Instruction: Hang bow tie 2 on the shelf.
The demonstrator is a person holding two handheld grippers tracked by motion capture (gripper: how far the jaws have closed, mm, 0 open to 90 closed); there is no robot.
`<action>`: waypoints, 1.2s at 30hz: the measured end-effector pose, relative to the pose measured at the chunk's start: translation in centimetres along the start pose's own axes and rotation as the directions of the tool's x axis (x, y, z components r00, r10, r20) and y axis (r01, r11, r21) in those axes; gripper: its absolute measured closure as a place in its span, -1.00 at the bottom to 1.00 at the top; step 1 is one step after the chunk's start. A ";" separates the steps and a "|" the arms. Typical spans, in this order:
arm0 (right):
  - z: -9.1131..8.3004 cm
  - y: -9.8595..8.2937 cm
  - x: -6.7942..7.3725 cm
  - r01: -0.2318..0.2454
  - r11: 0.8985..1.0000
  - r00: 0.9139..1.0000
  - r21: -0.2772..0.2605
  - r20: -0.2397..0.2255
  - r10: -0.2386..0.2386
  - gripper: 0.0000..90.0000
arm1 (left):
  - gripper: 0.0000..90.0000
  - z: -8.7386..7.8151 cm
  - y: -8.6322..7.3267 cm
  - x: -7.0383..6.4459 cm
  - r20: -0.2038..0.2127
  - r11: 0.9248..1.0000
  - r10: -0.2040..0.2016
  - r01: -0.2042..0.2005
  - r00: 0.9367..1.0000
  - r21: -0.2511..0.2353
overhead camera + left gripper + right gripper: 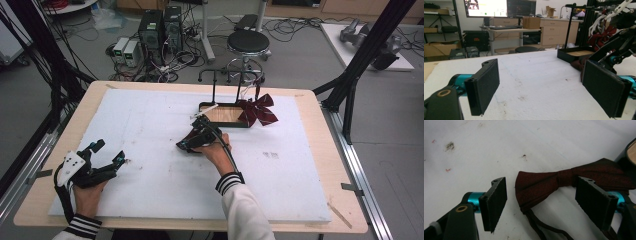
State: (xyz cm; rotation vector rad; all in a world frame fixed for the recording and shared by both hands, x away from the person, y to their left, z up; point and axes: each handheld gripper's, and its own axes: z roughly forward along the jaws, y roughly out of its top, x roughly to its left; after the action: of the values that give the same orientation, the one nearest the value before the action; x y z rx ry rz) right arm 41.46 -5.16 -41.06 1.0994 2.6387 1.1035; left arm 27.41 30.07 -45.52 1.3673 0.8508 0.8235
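Near edge, left side: left gripper [107, 152] is resting low over the white foam board [150, 195], jaws spread wide and holding nothing; its own view is showing bare, speckled board between the two black pads [484, 85].

Middle of board: right gripper [192, 136] is hovering over a dark red bow tie [544, 183], jaws released and straddling it, one pad [495, 202] off the near wing, the other beside the knot [564, 177].

Bow tie on the board: lying flat, its strap [541, 225] trailing toward the camera, far wing reaching close to the black tray [220, 124].

Further back: the tray, with a wooden floor, is carrying a thin black rack [227, 72]; a second dark red bow tie [257, 110] is hanging at the tray's right end.

Step in hand, as I judge it: lining up for the pick, nothing gripped yet.

Next move calls for: lowering the jaws, closing them on the knot or near wing, minding the loose strap.
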 end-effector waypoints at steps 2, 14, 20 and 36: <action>0.2 0.0 0.0 -0.012 1.000 1.000 0.014 0.001 0.012 -0.42 | -0.67 0.0 0.0 0.0 0.000 1.000 0.000 0.000 1.000 0.000; 1.4 -0.3 -0.3 -0.026 0.996 1.000 0.086 0.001 0.026 -0.29 | -0.67 0.0 0.0 0.0 0.000 1.000 -0.003 0.003 1.000 -0.001; 1.8 -0.3 -0.3 -0.045 0.995 0.999 0.094 -0.008 0.046 -0.22 | -0.67 0.0 0.0 0.0 0.000 1.000 -0.006 0.006 1.000 -0.002; 1.9 -0.3 -0.3 -0.076 0.990 0.997 0.115 0.006 0.076 0.16 | -0.67 0.0 0.0 0.0 0.000 1.000 0.000 0.000 1.000 0.000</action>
State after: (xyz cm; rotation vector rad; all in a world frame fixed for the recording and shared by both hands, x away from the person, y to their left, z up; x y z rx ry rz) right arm 42.06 -4.38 -42.73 1.2308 2.7106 0.9720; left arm 27.41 30.07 -45.52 1.3674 0.8511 0.8229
